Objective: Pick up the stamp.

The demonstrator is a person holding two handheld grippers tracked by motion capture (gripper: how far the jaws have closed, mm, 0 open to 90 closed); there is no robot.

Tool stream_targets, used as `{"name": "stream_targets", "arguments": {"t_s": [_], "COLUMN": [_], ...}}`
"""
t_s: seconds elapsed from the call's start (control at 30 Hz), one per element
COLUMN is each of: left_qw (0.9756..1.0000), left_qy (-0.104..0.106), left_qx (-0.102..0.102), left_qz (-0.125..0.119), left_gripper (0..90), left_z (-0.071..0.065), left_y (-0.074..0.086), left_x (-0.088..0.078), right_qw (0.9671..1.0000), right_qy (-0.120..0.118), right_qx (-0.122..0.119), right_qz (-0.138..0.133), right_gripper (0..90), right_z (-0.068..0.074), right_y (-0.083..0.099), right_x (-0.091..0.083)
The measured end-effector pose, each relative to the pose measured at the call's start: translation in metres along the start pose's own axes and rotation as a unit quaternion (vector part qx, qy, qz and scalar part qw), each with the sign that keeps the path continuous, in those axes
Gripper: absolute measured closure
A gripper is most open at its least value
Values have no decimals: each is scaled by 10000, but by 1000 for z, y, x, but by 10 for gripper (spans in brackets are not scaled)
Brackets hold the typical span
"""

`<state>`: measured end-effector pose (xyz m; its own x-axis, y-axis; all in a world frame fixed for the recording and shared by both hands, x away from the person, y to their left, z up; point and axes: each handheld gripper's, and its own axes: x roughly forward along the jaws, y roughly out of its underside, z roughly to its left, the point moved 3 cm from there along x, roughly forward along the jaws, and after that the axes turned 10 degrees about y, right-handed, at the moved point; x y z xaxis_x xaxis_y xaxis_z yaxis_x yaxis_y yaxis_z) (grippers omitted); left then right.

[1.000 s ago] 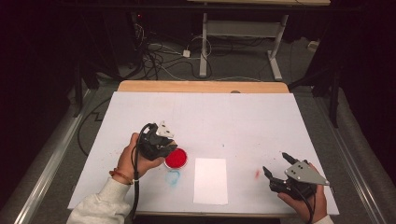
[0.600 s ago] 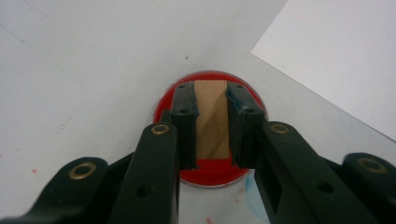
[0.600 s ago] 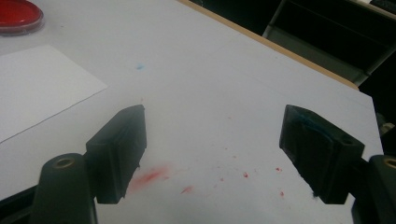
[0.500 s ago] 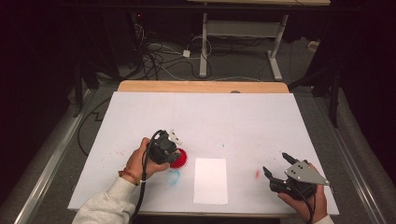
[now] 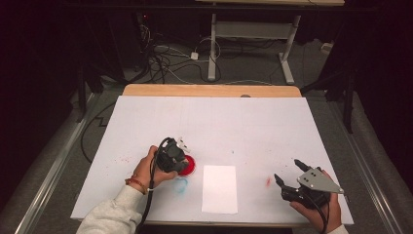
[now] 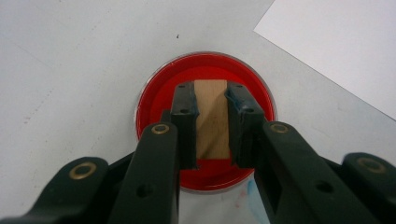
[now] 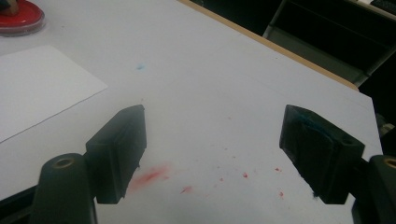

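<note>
A round red ink pad (image 6: 204,122) in a shallow clear-rimmed dish sits on the white table cover (image 5: 214,126), toward the near left, just left of a white sheet of paper (image 5: 219,188). A small pale wooden block (image 6: 211,119), plain-grained and rectangular, stands over the middle of the red disc. The left gripper (image 6: 211,126) pinches this block from both sides, its black jaws pressed flat on the wood and pointing straight down at the pad.

In the high view the person's left hand (image 5: 151,167) and the gripper body cover most of the pad, so just a red crescent (image 5: 188,165) shows and the block is hidden; the left gripper view looks along the jaws and makes the wood and the grip plain. Whether the block's underside touches the ink I cannot tell. The right gripper view shows the pad far off at its upper left corner (image 7: 19,17), a corner of the paper, and red smears (image 7: 152,176) on the cover between the spread jaws of the right gripper (image 7: 212,156), which pinch nothing. The high view places that gripper (image 5: 292,178) at the near right, well apart from the pad.

Compared with a second ago, the left gripper has come down and shifted slightly right over the pad, covering more of the red. The right gripper has kept its place.
</note>
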<state>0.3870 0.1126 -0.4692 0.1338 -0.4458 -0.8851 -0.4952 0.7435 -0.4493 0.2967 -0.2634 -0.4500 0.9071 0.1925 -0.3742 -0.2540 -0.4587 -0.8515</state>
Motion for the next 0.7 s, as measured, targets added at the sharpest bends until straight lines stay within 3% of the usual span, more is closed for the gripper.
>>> {"name": "stream_targets", "arguments": {"t_s": [0.23, 0.7], "left_qw": [9999, 9999], "left_qy": [142, 112], "left_qx": [-77, -67], "left_qz": [-43, -46], "left_gripper": [740, 739], "left_z": [3, 2], "left_y": [1, 1], "left_x": [0, 1], "right_qw": [10000, 10000], "right_qy": [0, 14], "right_qx": [22, 54], "right_qz": [10, 8], "right_gripper": [228, 229], "right_z": [0, -2], "right_y": [0, 0], "right_x": [1, 1]}}
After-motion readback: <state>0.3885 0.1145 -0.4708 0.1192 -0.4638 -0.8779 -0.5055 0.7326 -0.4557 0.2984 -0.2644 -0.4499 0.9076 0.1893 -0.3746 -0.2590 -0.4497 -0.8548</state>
